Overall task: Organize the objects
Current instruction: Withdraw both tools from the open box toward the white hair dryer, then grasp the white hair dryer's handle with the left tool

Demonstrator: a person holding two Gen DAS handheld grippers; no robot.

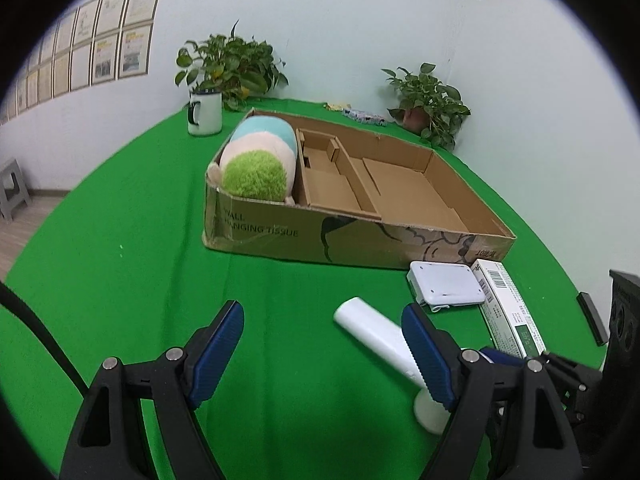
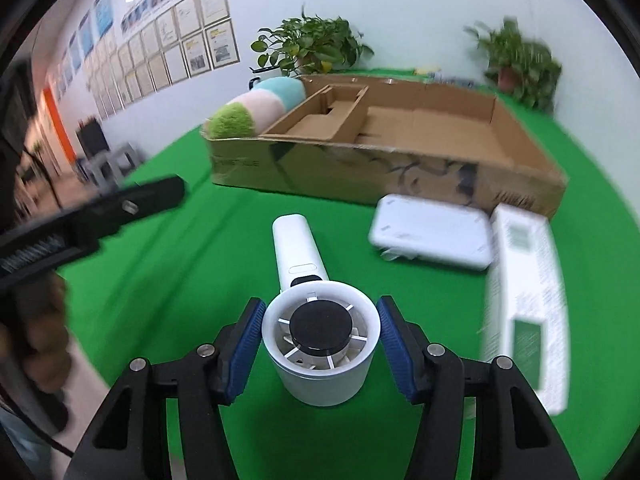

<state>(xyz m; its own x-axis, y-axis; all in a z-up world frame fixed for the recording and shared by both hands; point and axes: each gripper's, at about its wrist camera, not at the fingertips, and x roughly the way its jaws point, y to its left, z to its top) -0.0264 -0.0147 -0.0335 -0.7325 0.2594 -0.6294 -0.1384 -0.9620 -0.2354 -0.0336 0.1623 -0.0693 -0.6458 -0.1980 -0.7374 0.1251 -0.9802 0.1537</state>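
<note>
Jaws flank handheld fan [image 2: 320, 332]; contact unclear; surroundings motion-blurred.

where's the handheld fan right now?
On the green tablecloth in front of the cardboard box, left of the white case. The handheld fan has its round head between the right gripper's open fingers.

On the tabletop [image 1: 140, 240], a plush toy [image 1: 256, 160] lies in the cardboard box's [image 1: 304, 240] left end; fan [image 2: 316, 320], case [image 2: 432, 240] and carton [image 2: 528, 300] lie before it.
</note>
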